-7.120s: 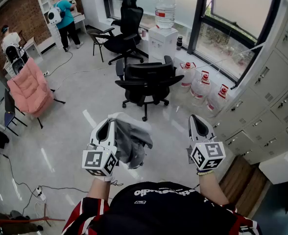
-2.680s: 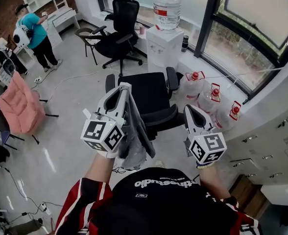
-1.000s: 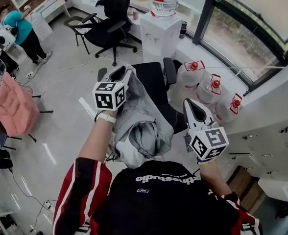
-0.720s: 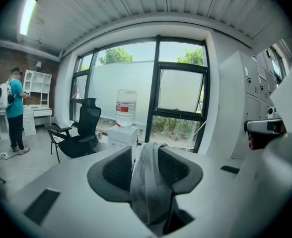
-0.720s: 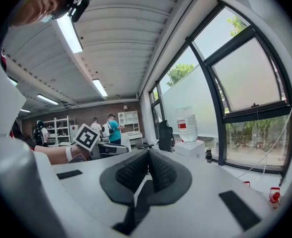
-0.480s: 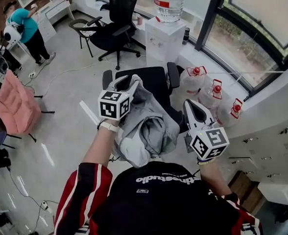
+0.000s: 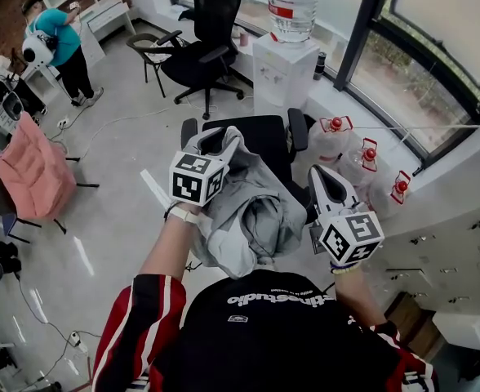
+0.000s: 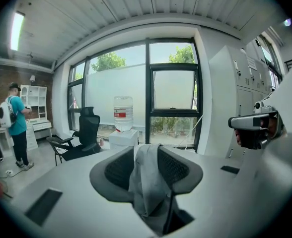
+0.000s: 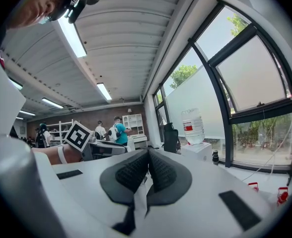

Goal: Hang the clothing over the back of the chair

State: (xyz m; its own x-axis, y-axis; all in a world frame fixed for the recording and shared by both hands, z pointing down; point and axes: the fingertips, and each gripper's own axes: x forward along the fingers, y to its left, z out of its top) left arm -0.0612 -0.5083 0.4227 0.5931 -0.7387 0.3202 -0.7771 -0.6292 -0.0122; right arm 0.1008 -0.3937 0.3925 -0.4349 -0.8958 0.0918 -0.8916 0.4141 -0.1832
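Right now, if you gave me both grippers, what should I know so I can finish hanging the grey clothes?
Grippers: the left gripper has just been opening its jaws, and a fold of the grey garment lies between them. The right gripper is shut and empty, to the right of the garment.
Things: the garment lies bunched over the back of the black office chair.
Done: garment laid over the back.
Left: draw the left gripper clear of the fabric; probably smooth the bunch.
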